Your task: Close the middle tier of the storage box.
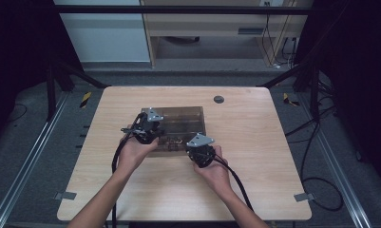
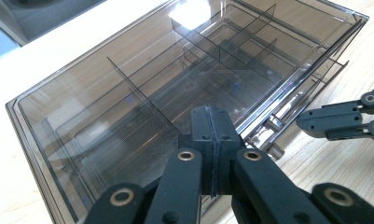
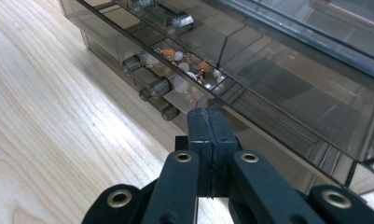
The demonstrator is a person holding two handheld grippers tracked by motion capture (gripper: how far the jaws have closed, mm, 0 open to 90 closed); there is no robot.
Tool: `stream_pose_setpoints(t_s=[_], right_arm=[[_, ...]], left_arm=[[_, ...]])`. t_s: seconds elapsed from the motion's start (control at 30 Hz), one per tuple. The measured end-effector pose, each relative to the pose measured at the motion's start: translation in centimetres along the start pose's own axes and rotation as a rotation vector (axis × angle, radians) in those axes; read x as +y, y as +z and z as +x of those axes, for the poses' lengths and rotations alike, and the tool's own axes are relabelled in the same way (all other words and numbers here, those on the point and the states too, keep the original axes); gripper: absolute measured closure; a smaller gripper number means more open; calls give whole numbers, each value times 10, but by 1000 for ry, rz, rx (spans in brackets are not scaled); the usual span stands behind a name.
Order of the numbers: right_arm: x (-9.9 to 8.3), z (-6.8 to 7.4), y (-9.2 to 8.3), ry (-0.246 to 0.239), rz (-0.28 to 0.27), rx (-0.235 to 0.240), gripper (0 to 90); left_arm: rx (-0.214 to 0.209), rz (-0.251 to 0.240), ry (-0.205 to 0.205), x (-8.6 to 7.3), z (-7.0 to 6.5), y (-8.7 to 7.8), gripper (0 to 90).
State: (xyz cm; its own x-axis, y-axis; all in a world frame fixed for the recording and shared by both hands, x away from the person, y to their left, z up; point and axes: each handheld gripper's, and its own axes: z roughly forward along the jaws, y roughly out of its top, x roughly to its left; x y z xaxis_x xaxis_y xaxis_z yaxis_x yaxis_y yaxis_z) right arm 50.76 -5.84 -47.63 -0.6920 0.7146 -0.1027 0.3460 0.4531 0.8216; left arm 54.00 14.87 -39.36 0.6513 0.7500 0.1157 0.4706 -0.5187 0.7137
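Centrally on the wooden surface (image 1: pixel 254 156) sits a smoky clear drawer box (image 1: pixel 181 124); left gripper (image 1: pixel 147 129) at its 9 o'clock, right gripper (image 1: pixel 200 151) at 5 o'clock, both jaws pressed together, empty. Beads (image 3: pixel 184 70) in one drawer. No readable writing.

bg: wood table (image 1: pixel 254 156) | grey grommet (image 1: pixel 218 99) | desk (image 1: pixel 216 23) behind | floor cables (image 1: pixel 316 142)

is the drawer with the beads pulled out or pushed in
Pulled out a little: in the right gripper view the drawer juts past the smoky plastic box, with beads showing inside.
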Motion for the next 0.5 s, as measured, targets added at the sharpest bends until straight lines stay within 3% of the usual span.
stream_pose_setpoints(t_s=[0.5], right_arm=[[3,-5,5,13,-1,-11,900]], left_arm=[[-6,-4,-3,0,-3,0,898]])
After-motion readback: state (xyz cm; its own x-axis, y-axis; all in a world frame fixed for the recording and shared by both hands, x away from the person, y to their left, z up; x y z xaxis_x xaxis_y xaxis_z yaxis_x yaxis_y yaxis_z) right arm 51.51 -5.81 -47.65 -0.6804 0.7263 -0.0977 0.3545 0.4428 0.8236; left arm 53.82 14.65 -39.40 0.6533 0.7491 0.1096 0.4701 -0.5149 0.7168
